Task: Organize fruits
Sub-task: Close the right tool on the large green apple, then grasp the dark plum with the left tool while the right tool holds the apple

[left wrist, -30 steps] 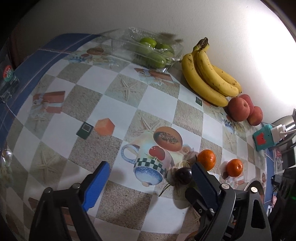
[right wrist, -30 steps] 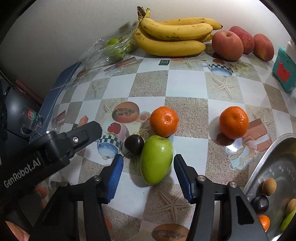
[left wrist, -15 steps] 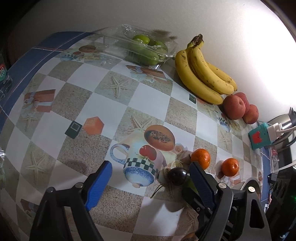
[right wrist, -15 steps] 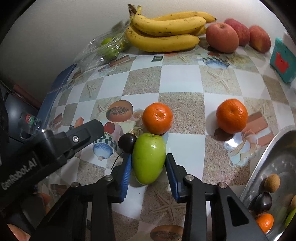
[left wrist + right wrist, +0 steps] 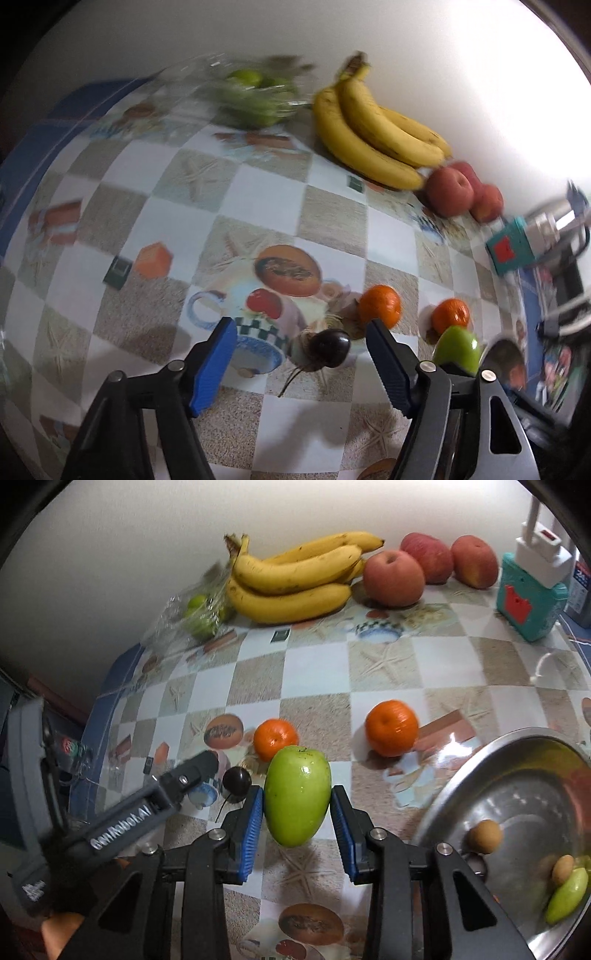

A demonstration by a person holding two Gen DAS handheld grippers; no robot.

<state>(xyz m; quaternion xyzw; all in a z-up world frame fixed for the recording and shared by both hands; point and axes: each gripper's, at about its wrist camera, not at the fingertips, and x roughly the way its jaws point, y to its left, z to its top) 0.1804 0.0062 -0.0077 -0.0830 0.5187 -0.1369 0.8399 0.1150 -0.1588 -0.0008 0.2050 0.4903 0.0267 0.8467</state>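
Observation:
My right gripper is shut on a green oval fruit and holds it above the table; the fruit also shows in the left wrist view. My left gripper is open, its jaws on either side of a small dark round fruit, which also shows in the right wrist view. Two oranges lie just beyond. A steel bowl at the right holds several small fruits.
Bananas and three red apples lie along the back wall. A clear plastic pack of green fruit sits at the back left. A teal box with a white plug stands at the back right.
My right gripper closed on the green fruit and lifted it up and toward the bowl. My left gripper moved in around the dark fruit.

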